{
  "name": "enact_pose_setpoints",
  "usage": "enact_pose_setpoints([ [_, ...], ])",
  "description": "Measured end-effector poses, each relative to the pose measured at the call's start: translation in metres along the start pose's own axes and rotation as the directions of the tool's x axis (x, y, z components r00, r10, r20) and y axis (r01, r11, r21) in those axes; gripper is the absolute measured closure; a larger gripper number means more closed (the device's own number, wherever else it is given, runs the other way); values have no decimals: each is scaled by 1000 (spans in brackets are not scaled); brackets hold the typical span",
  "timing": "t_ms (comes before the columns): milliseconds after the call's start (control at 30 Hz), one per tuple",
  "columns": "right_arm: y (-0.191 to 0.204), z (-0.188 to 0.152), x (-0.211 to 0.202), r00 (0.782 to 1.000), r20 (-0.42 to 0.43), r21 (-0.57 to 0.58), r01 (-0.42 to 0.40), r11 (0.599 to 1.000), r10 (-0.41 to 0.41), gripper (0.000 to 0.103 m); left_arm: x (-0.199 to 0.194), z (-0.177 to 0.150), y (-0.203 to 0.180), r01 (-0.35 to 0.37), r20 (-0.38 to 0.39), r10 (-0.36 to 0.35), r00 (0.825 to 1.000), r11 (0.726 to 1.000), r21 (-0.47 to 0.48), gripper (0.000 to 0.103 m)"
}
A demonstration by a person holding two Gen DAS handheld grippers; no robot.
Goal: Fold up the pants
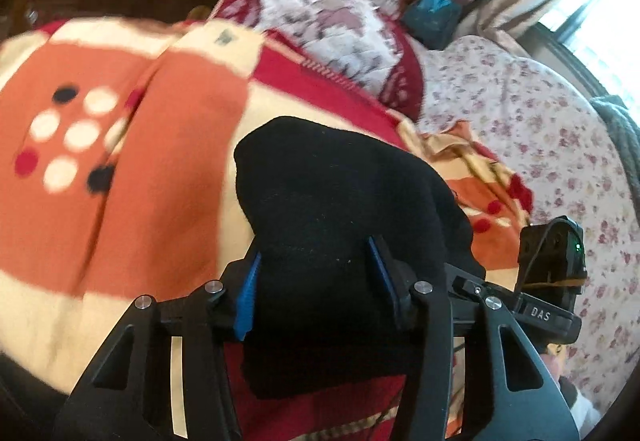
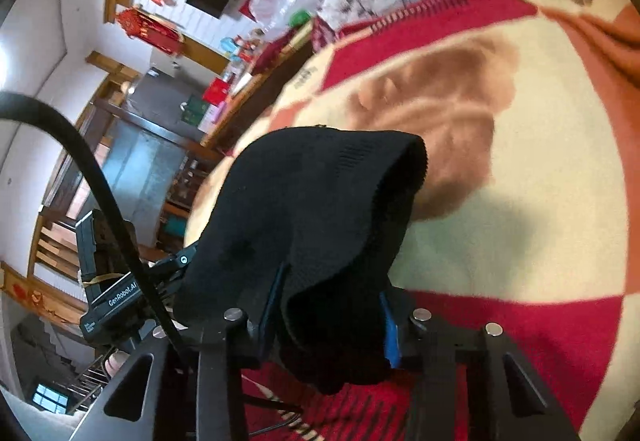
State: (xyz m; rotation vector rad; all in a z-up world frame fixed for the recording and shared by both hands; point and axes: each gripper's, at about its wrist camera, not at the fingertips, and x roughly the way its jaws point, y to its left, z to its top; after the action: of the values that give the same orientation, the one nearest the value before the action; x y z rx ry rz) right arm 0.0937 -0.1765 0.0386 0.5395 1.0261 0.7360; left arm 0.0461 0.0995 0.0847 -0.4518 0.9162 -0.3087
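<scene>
The black knit pants [image 1: 340,193] are bunched into a thick wad lifted off the bed's blanket [image 1: 120,161]. In the left wrist view my left gripper [image 1: 314,281] is shut on the pants, and the cloth fills the gap between its blue pads [image 1: 248,297]. In the right wrist view my right gripper [image 2: 332,313] is shut on another part of the pants [image 2: 320,193], whose ribbed edge droops over the fingers and hides the left pad. The two grippers are close side by side: the right one's body [image 1: 552,261] shows at the right, the left one's body [image 2: 108,281] at the left.
An orange, cream and red dotted blanket [image 2: 520,221] covers the bed. A folded floral quilt [image 1: 328,21] lies behind it, and a flowered sheet [image 1: 540,129] to the right by a window [image 1: 600,9]. A black cable [image 2: 100,181] arcs at the left, with cluttered furniture beyond the bed's edge.
</scene>
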Motion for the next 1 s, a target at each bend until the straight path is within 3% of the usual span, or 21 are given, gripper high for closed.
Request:
enact_pose_setpoints([
  [167, 6, 30, -27, 997, 68, -20, 23, 1000, -22, 63, 6, 35, -29, 46, 23, -47, 999, 998, 36, 54],
  [367, 1, 72, -36, 991, 112, -49, 79, 996, -73, 63, 30, 69, -52, 40, 32, -43, 999, 995, 87, 54],
  [600, -32, 93, -15, 988, 98, -1, 118, 993, -117, 63, 76, 83, -40, -9, -18, 11, 1000, 997, 72, 54],
  [700, -50, 98, 3, 983, 83, 18, 164, 986, -165, 63, 100, 81, -24, -83, -51, 85, 995, 995, 54, 54],
  [733, -54, 99, 10, 975, 73, 3, 208, 978, -208, 63, 107, 78, -19, -114, -62, 118, 991, 992, 61, 54],
  [800, -58, 101, 24, 950, 48, -44, 309, 950, -307, 59, 113, 72, -13, -96, -67, 100, 993, 994, 60, 52],
  [867, -56, 99, 25, 924, 81, -88, 380, 921, -374, 39, 111, 70, -11, -116, -52, 119, 991, 991, 61, 43],
  [900, -54, 98, 24, 910, 97, -111, 412, 904, -403, 35, 111, 69, -12, -123, -51, 126, 991, 990, 64, 42],
  [1000, -54, 97, 17, 892, 99, -118, 451, 884, -442, 34, 110, 69, -17, -144, -54, 148, 987, 987, 77, 42],
])
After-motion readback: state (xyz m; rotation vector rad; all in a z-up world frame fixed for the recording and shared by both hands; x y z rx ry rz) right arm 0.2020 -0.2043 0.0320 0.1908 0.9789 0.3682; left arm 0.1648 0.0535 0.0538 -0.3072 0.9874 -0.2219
